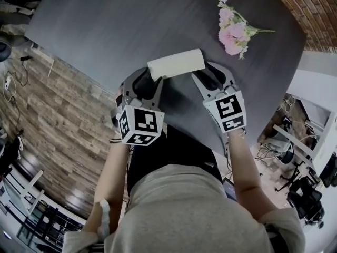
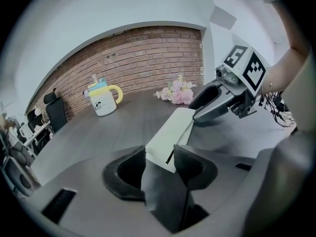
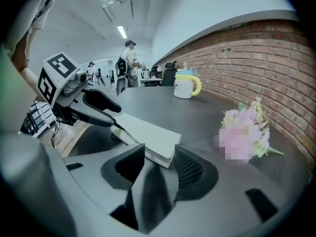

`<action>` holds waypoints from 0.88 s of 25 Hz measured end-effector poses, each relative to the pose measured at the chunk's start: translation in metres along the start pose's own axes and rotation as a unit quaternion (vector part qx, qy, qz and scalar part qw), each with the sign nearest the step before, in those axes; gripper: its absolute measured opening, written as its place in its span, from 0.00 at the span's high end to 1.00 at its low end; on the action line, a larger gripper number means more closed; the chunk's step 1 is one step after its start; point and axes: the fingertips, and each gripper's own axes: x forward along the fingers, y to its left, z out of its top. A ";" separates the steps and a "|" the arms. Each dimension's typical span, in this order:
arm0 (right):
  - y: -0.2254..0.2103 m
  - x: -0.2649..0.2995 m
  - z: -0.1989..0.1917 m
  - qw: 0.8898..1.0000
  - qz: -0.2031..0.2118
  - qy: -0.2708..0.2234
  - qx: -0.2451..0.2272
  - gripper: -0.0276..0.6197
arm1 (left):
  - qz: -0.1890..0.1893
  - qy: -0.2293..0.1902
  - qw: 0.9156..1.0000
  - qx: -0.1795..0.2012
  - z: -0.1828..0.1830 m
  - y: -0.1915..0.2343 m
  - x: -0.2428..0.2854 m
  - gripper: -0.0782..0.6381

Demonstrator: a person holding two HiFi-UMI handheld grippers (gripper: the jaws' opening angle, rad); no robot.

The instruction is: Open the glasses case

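The left gripper [image 2: 160,158] is closed on one end of the glasses case [image 2: 170,135]: in the left gripper view the end of the case is seated between the two ribbed pads [image 2: 188,158], with both pads in contact with it. The right gripper [image 3: 159,157] is closed in the same manner on the opposite end of the case [image 3: 148,132], the corner of which is pinched between its pads [image 3: 186,166]. In the head view the left gripper [image 1: 151,79] and the right gripper [image 1: 204,77] are positioned side by side, each held in one hand, with the case [image 1: 176,63] spanning the gap between them crosswise. The case is white and oblong; a dark slit is visible on its end face in the left gripper view. Whether the lid has parted from the base cannot be determined, nor whether the case rests on the table [image 1: 121,20] or is held just above it. The case is located over the near edge of the dark table. A bunch of pink flowers [image 1: 234,29] lies on the table beyond the right gripper, well apart from the case. A white mug [image 2: 103,99] with a yellow handle stands farther back, near a brick wall [image 2: 143,58].
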 end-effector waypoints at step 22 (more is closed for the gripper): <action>-0.039 0.029 0.046 0.999 -0.004 -0.035 0.011 0.78 | -0.015 0.002 1.000 0.015 0.033 0.038 0.027 0.81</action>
